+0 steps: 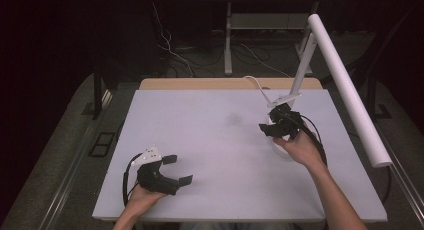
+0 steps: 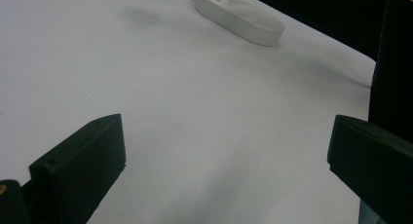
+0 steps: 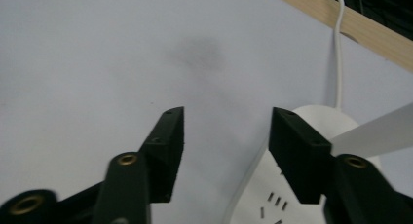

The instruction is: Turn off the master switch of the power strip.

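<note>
The right gripper, jaws apart and empty, hangs just over the desk lamp's base; the left gripper, wide open, rests far off across the tabletop.

Tongs spread wide, nothing between — white lamp base beyond

Dark room, grey floor, cables beyond white table
</note>
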`<state>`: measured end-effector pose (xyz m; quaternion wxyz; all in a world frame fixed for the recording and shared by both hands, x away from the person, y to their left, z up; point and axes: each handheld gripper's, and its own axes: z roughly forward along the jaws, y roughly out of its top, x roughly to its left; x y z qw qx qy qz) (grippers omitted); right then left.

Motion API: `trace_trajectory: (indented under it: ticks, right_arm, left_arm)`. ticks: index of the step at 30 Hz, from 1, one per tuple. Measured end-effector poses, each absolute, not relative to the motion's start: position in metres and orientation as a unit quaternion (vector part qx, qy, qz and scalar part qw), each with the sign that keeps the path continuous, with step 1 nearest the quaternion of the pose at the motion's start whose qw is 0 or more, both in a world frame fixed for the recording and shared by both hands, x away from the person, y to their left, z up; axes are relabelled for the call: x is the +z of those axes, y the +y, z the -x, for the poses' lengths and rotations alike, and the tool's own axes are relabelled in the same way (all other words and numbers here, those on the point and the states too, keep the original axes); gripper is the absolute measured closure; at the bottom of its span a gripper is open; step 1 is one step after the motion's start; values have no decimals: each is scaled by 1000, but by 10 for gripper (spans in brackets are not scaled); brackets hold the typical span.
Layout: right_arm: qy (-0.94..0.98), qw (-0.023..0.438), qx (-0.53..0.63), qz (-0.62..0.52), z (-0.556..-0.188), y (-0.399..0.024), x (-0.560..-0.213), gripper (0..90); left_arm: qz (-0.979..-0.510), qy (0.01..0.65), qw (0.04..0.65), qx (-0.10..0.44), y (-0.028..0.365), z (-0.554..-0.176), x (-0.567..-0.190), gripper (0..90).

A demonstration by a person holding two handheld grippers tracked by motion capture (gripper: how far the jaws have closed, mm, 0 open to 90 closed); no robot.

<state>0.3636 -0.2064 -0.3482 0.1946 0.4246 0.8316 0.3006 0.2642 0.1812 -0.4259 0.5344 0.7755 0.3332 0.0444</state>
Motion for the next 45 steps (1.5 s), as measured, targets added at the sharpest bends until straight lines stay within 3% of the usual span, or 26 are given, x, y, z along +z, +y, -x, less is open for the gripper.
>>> trace_trajectory:
  ticks: [6,8,10,32,45]
  right_arm:
    - [831,163,336,-412,-341,-221,-352,126]
    - [829,156,347,-410,-333,-225,-354,95]
    - [829,140,357,-407,-325,-231,-356,0]
    - [793,112,408,-438,-272,-279,-388,0]
    - [777,121,428,-446,-245,-291,-410,0]
  left_arm:
    - [-775,332,536,43,180,-264,-426,0]
    - [-775,331,536,45,180,-264,-426,0]
    - [-775,331,537,44,180,-264,-426,0]
    - [-774,335,535,46,181,-264,-426,0]
    - [-775,335,534,47,183,-265,-426,0]
